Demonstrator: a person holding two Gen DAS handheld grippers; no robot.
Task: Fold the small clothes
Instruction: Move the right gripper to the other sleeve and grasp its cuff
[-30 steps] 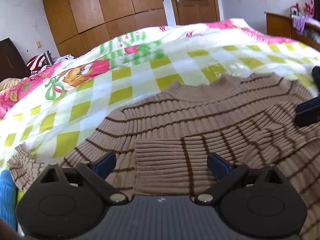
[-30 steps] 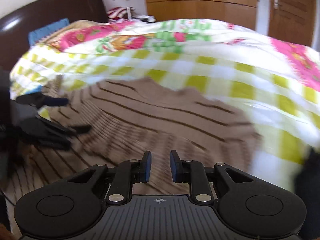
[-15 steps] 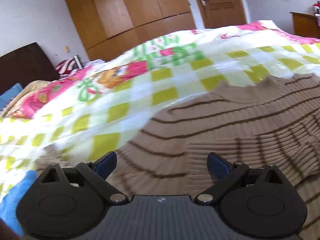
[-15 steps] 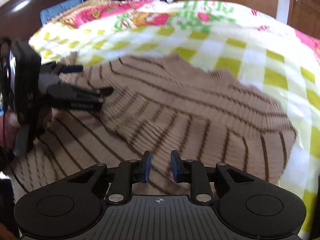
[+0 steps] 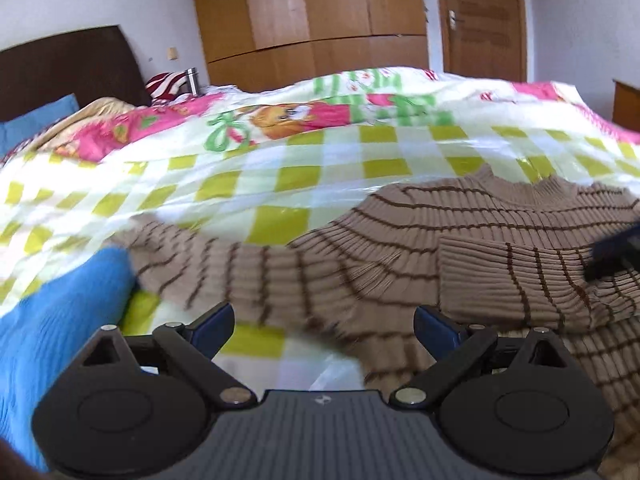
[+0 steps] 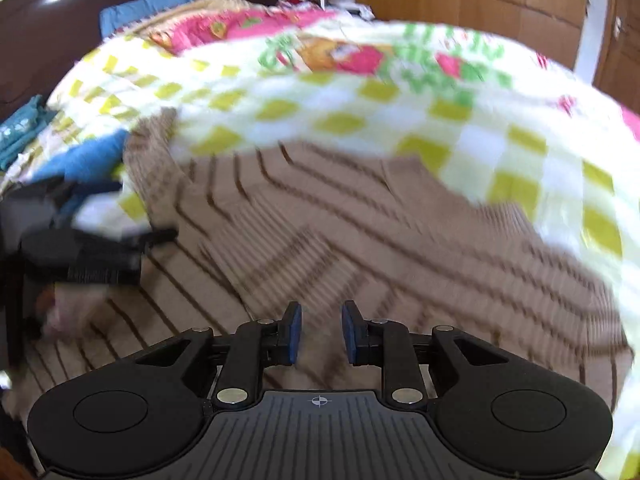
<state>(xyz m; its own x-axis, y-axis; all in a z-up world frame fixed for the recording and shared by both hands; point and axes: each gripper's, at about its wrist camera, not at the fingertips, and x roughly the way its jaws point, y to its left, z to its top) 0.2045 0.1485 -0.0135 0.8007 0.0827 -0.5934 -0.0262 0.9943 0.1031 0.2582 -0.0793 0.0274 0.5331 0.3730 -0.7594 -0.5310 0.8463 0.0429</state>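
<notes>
Checkered bedspread (image 5: pixel 304 168) bears a striped sweater (image 5: pixel 400 248), one sleeve folded.

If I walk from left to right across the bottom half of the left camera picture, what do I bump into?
Blue cloth → the sweater's stretched-out sleeve → the sweater's folded-over sleeve → the other claw's dark tip.

No lettering, label, brand or number is legible on anything here.
</notes>
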